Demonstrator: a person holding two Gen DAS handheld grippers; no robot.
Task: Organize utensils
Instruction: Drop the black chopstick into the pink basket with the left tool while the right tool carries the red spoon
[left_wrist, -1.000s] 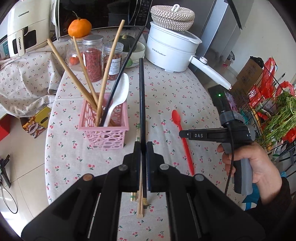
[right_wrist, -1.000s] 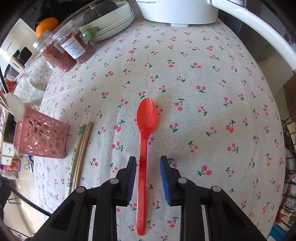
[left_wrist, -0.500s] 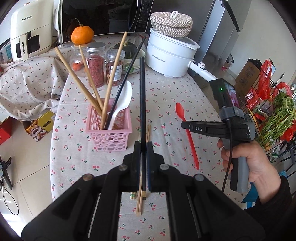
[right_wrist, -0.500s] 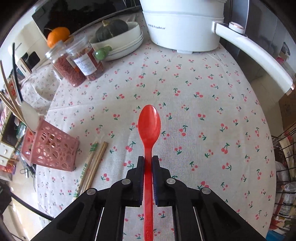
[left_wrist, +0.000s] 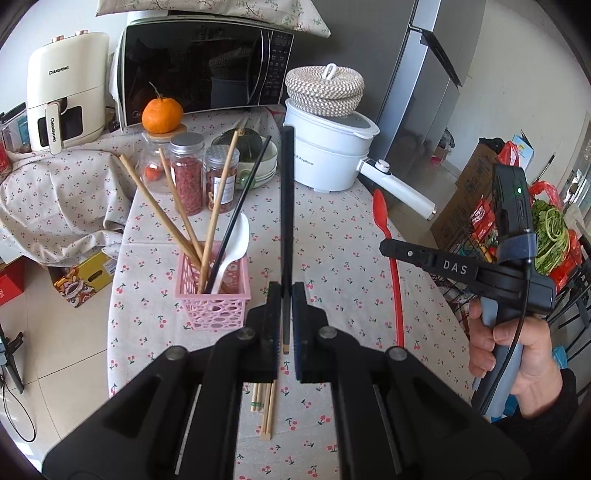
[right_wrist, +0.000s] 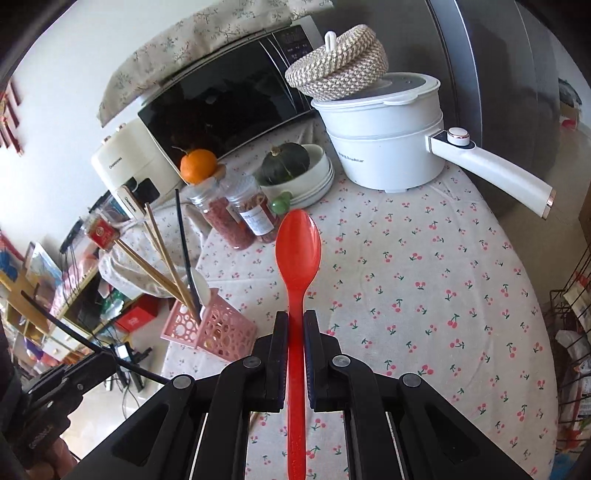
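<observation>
My left gripper is shut on a black chopstick that points forward above the table. My right gripper is shut on a red spoon and holds it in the air; the spoon also shows in the left wrist view. A pink basket stands on the table to the left of the black chopstick, with wooden chopsticks, a second black chopstick and a white spoon in it. It also shows in the right wrist view. More wooden chopsticks lie on the cloth below my left gripper.
A white electric pot with a woven lid, two spice jars, a bowl with a squash, an orange, a microwave and an air fryer stand at the back. A wire rack with greens is at the right.
My right gripper has shut on the red spoon and lifted it off the cloth. Both grippers have risen and tilted up, so more of the back of the room shows.
</observation>
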